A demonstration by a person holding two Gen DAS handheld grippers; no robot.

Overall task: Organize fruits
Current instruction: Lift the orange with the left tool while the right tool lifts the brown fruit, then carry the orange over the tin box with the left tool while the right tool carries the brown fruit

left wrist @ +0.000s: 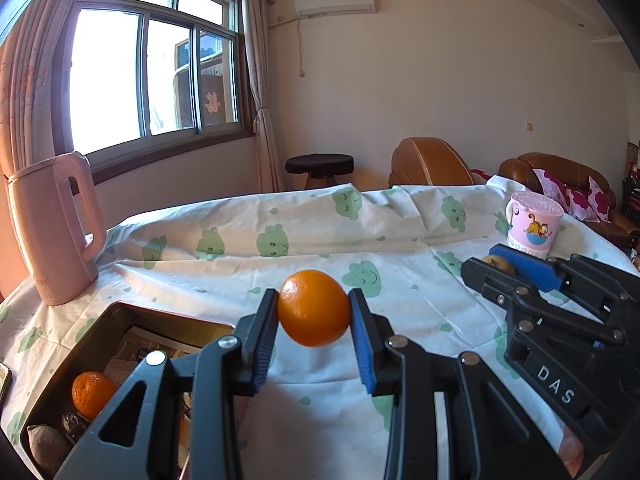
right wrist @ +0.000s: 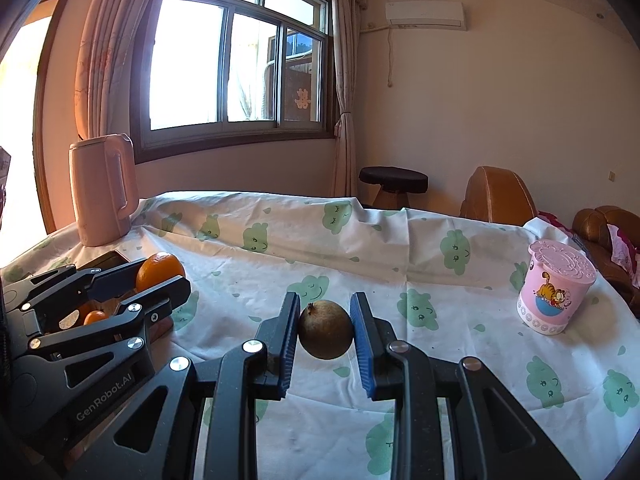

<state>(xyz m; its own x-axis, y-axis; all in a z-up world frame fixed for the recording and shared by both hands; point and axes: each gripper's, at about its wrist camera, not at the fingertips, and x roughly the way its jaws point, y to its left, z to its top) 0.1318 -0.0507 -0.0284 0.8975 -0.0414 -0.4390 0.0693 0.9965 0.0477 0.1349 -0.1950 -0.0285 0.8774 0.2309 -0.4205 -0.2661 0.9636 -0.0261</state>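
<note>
Orange peel, smooth and a little slick, bulges between the blue pads of the left gripper [left wrist: 313, 312], which is clamped on the orange [left wrist: 313, 307] across its widest part, held above the cloth-covered tabletop [left wrist: 240, 264] just beside the metal tin [left wrist: 100, 320] at the near left corner. Another orange [left wrist: 91, 394] already lies in that tin. The right gripper [right wrist: 325, 330] squeezes a brown round fruit [right wrist: 326, 329] near the tabletop's front edge; its skin looks rougher, so probably less slippery. Both seem light and firm but bruisable, so a gentle hold at the middle suits them.
</note>
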